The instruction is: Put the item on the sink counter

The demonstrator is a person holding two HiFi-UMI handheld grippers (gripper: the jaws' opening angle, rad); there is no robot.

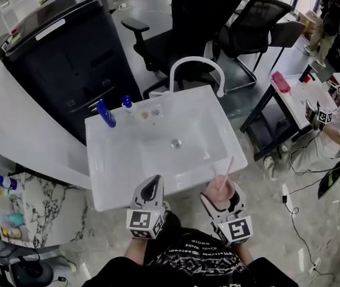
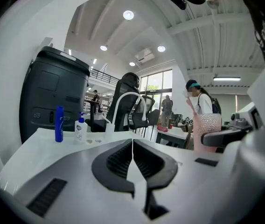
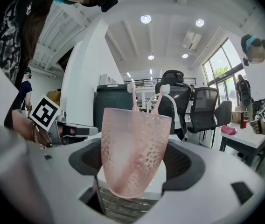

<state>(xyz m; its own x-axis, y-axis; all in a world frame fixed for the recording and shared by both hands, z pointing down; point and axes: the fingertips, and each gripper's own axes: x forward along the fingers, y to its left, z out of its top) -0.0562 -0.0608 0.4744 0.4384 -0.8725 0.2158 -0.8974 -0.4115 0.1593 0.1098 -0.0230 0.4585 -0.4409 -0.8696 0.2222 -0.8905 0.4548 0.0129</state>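
Observation:
A pink dimpled see-through cup (image 3: pixel 133 148) with pink straws stands a little tilted between the jaws of my right gripper (image 3: pixel 135 155), which is shut on it. In the head view that right gripper (image 1: pixel 220 188) holds the cup (image 1: pixel 219 183) just before the front rim of the white sink counter (image 1: pixel 107 178). My left gripper (image 1: pixel 152 188) hovers beside it at the same front rim. Its jaws are shut with nothing between them, as the left gripper (image 2: pixel 132 146) view shows. The cup (image 2: pixel 207 129) appears at that view's right.
On the counter's back edge stand a blue bottle (image 1: pixel 105 113), a small white pump bottle (image 1: pixel 128 105) and a white arched faucet (image 1: pixel 195 67). A large black bin (image 1: pixel 62 46) stands behind on the left, office chairs (image 1: pixel 200 23) behind, and a person (image 1: pixel 337 130) at a table on the right.

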